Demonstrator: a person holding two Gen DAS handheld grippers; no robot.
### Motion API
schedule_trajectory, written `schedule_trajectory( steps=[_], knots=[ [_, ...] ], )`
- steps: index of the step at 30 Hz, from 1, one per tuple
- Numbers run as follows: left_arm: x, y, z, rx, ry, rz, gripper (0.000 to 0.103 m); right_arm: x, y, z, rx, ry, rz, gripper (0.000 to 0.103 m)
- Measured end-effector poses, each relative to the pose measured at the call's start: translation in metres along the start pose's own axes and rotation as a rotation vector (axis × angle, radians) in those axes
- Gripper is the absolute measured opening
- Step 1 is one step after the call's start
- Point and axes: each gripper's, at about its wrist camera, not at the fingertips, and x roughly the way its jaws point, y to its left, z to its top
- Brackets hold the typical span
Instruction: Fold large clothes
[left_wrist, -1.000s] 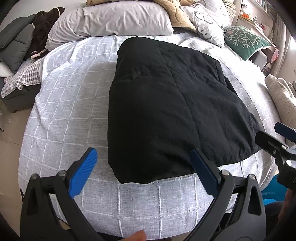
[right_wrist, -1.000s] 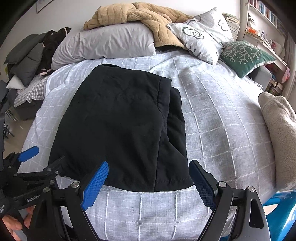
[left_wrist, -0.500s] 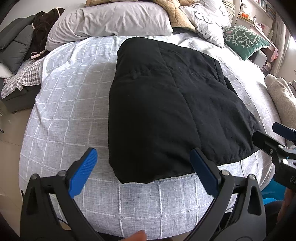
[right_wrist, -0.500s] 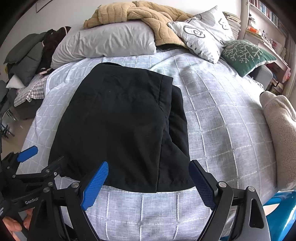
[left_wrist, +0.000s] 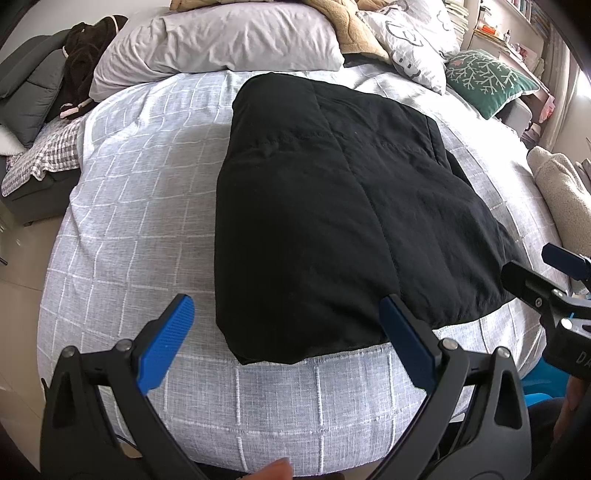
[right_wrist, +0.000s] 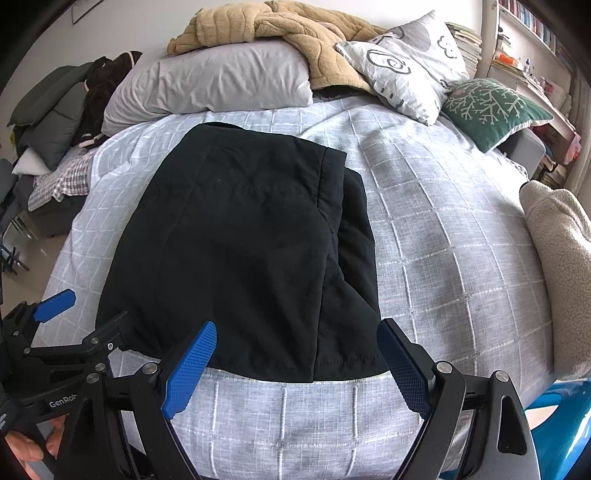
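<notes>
Left tool (left_wrist: 286, 332) wide, right tool (right_wrist: 299, 354) wide, quilted black garment (left_wrist: 343, 214) folded, checked bedcover (left_wrist: 129, 206).

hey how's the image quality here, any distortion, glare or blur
Left wrist view: strong fisheye bulges the bed, dark vignette at the corners, black garment sharp. Right wrist view: same bulge, daylight washes out the shelves at far right, no motion blur.

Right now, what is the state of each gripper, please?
Left gripper: open, holding nothing, above the black garment's near edge.
Right gripper: open, holding nothing.
</notes>
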Motion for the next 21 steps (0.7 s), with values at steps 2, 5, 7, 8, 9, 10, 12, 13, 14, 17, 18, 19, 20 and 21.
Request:
schedule_trajectory(
  steps=[2,5,7,8,9,10,12,13,14,17,18,19,20,21],
  knots=[
    [0.0,0.0003,0.0001,0.001,0.0,0.0,0.1,-0.0001,0.0002,-0.0001,0.0,0.0,0.0,0.09],
    [-0.0002,0.0,0.0003,0.001,0.001,-0.001,0.1,0.0,0.0003,-0.0002,0.0,0.0,0.0,0.09],
    [-0.0003,-0.0006,-0.0002,-0.001,0.0,0.0,0.1,-0.0001,0.0002,0.0,0.001,0.0,-0.001,0.09],
    [-0.0003,-0.0006,-0.0001,-0.001,0.0,-0.001,0.1,-0.0002,0.0002,-0.0001,0.0,0.0,-0.001,0.09],
    [-0.0003,-0.0005,-0.0002,-0.001,0.0,0.0,0.1,-0.0001,0.0001,0.0001,0.0,0.0,0.0,0.09],
    [-0.0003,-0.0003,-0.0001,-0.001,0.0,0.0,0.1,-0.0001,0.0001,0.0001,0.001,0.0,0.0,0.09],
    [-0.0002,-0.0008,-0.0002,-0.001,0.0,-0.001,0.1,0.0,-0.0001,0.0002,0.0,0.0,0.0,0.09],
    [-0.0001,-0.0012,-0.0003,-0.001,-0.001,-0.001,0.1,0.0001,0.0,0.0001,0.0,0.001,-0.001,0.09],
    [-0.0001,-0.0008,-0.0002,0.0,0.0,-0.001,0.1,0.0003,0.0,-0.0001,0.0,0.001,-0.001,0.09],
    [-0.0005,-0.002,-0.0005,-0.001,0.0,0.0,0.1,0.0005,0.0,-0.0004,0.0,0.001,-0.001,0.09],
    [-0.0006,-0.0025,-0.0006,-0.001,0.0,0.0,0.1,0.0005,-0.0001,-0.0002,0.0,0.001,0.0,0.09],
    [-0.0006,-0.0026,-0.0007,-0.001,0.0,0.0,0.1,0.0006,0.0,-0.0005,-0.001,0.001,0.0,0.09],
    [-0.0006,-0.0029,-0.0006,0.0,0.0,0.0,0.1,0.0005,0.0,-0.0003,0.0,0.001,0.0,0.09],
    [-0.0008,-0.0027,-0.0009,-0.002,0.0,0.0,0.1,0.0005,0.0001,-0.0005,-0.001,0.001,-0.001,0.09]
  ],
)
